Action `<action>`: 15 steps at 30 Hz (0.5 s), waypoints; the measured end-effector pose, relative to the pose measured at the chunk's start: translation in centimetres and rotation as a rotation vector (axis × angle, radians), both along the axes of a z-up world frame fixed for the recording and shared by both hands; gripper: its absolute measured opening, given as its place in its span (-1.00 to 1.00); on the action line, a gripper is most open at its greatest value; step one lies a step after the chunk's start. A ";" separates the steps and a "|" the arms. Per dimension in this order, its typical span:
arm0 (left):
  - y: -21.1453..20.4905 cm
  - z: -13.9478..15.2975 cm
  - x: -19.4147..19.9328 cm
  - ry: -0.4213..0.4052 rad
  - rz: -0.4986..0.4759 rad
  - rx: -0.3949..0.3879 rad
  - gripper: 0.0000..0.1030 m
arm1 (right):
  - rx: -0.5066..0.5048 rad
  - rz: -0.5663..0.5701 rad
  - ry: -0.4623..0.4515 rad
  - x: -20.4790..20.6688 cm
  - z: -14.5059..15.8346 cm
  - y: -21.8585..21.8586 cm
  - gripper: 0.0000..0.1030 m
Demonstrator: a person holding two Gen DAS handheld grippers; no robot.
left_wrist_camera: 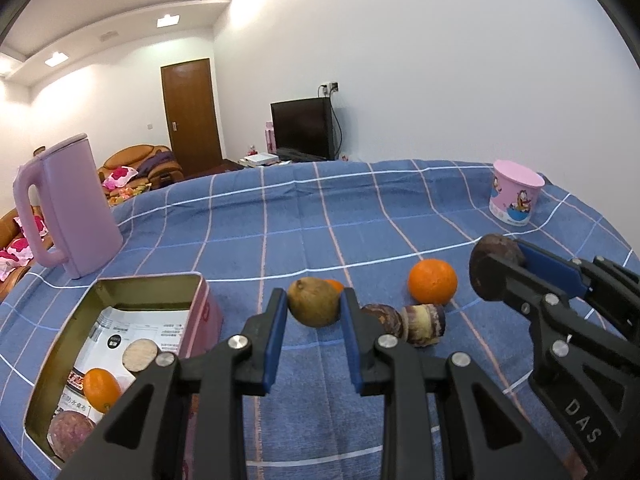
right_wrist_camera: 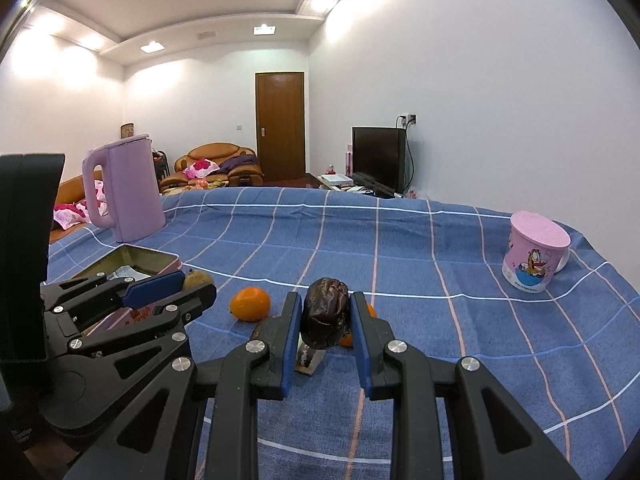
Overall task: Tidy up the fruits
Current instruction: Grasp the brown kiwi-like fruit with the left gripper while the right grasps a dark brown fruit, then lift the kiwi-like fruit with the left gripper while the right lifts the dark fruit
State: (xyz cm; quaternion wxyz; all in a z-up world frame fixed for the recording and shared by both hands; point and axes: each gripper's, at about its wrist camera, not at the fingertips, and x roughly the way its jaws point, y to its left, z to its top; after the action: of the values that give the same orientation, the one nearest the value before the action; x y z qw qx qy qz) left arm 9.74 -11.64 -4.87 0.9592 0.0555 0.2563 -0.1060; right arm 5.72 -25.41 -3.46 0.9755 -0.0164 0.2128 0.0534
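Over a table draped in a blue checked cloth [left_wrist_camera: 320, 216], the left gripper [left_wrist_camera: 314, 312] is clenched on a brown-green kiwi-like fruit [left_wrist_camera: 312, 306], and the right gripper [right_wrist_camera: 325, 320] grasps a wrinkled dark fruit [right_wrist_camera: 325, 312]. An open pink tin [left_wrist_camera: 120, 292] sits just left of the left gripper, holding an orange [left_wrist_camera: 101, 390] among other fruits. Between the two grippers, on the cloth, lie another orange [left_wrist_camera: 433, 282] and two dark fruits [left_wrist_camera: 424, 324].

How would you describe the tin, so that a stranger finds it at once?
Start at the tall pink kettle on the blue checked cloth. Just in front of it lies the tin, open and rectangular. It alone has fruit inside it.
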 end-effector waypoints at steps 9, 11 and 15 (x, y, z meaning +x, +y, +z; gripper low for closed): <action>0.2 0.3 -0.6 -0.040 0.014 -0.003 -0.45 | -0.001 -0.001 -0.032 -0.5 0.2 0.0 -0.49; 0.2 0.4 -0.7 -0.047 0.019 -0.003 -0.45 | 0.000 -0.001 -0.040 -0.6 0.2 -0.1 -0.49; 0.4 0.5 -0.9 -0.062 0.025 -0.006 -0.45 | 0.000 0.000 -0.057 -0.9 0.3 -0.1 -0.49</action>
State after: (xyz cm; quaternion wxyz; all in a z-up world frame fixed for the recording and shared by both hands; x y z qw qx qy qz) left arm 8.83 -11.28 -4.38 0.9680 0.0529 0.2268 -0.0931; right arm 4.82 -25.51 -3.11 0.9811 -0.0180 0.1851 0.0526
